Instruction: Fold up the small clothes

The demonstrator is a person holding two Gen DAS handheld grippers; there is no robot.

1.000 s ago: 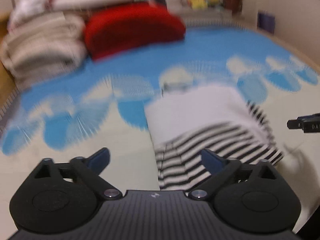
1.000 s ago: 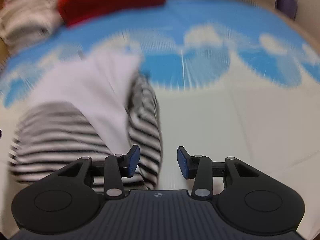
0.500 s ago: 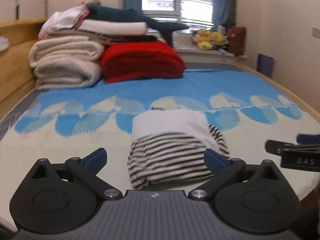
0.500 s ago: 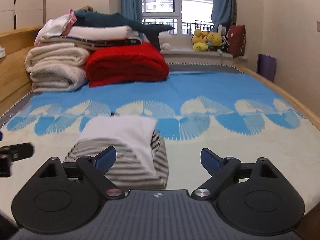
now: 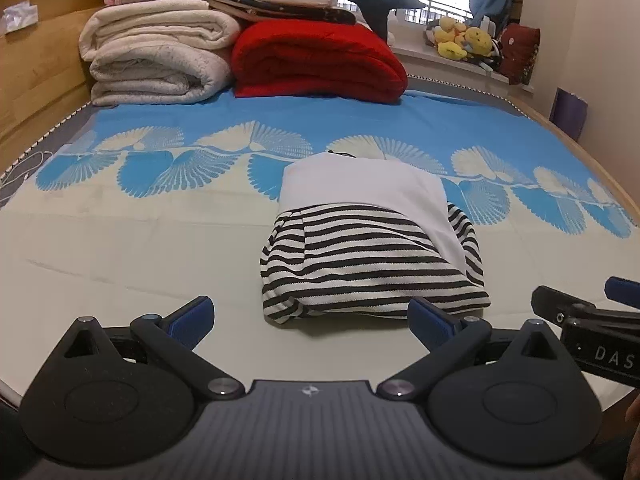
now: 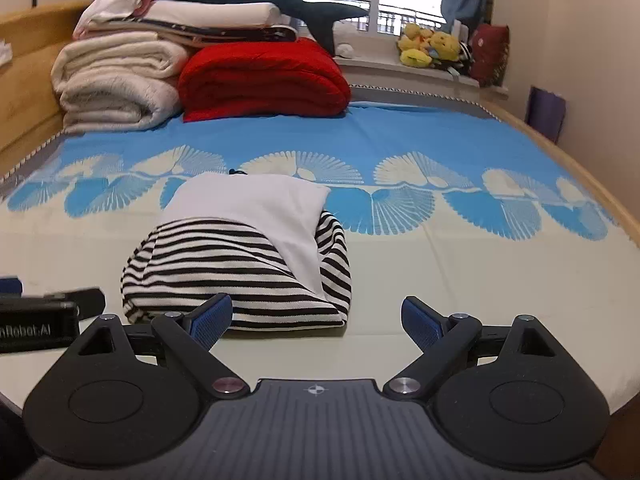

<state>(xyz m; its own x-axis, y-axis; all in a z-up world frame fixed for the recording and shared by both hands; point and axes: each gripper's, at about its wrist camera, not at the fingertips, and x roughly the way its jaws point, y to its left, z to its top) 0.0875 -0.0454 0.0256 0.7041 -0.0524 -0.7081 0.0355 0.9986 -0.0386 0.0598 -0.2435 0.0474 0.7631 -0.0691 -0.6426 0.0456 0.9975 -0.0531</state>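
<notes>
Both grippers now hang back from the garment with nothing between their fingers, and that is the change that matters to us. Starting at the left, the left gripper (image 5: 310, 318) is spread wide and empty, its blue pads well apart above the bare cream part of the bedsheet (image 5: 120, 248), just as it stood a second ago; what differs is the view, which was a smear of motion then and is sharp and steady now. In the middle lies the striped garment (image 5: 372, 256), a compact bundle on the sheet with its white panel folded over the top and the black-and-white stripes showing along the near edge and the right side; it touches neither gripper. Further right, the right gripper (image 6: 316, 320) has just been opening: a second ago its fingers stood close together right at the garment's edge, and now they are released to full spread, nothing between them, pulled back so that the whole bundle sits ahead of them. We judge that the last fold has been let go and this piece is essentially done; the bundle looks slightly lopsided on its right side, so a small tidy may be worthwhile before we turn to another garment.
</notes>
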